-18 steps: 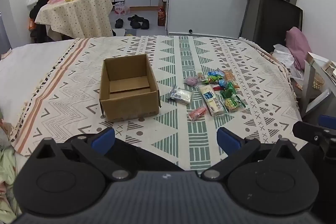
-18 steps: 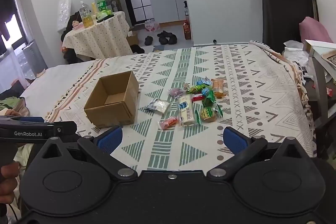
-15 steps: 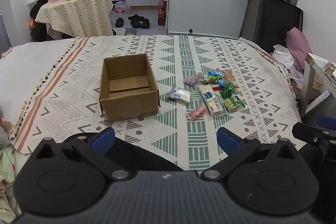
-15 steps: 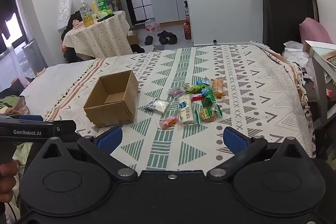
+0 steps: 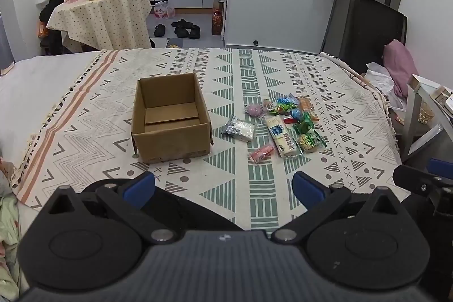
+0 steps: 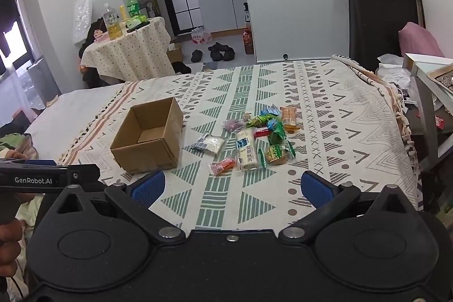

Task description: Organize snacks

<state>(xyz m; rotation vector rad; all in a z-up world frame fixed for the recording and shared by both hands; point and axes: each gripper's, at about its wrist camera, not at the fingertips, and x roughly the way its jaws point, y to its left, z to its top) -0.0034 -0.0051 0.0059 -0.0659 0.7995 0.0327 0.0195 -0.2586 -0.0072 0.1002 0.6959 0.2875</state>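
so, both tools held low at the near edge of the bed, well short of everything on it. left tool spread wide with nothing between the blue pads; right tool likewise wide apart and holding nothing. cardboard box upright and open-topped on the patterned blanket, ahead of the left tool and a little to its left side; from the right wrist view, the same box ahead and clearly leftward. snacks loose in a cluster on the blanket just right of the box, apart from it, ahead and slightly right of the left tool; in the right wrist view the pile almost straight ahead between the two pads. nearest to the tools: a small pink packet, a long pale bar beside it, a clear-wrapped white packet closest to the box. part of the left tool's body visible at the left edge of the right wrist view, gripped in a hand.
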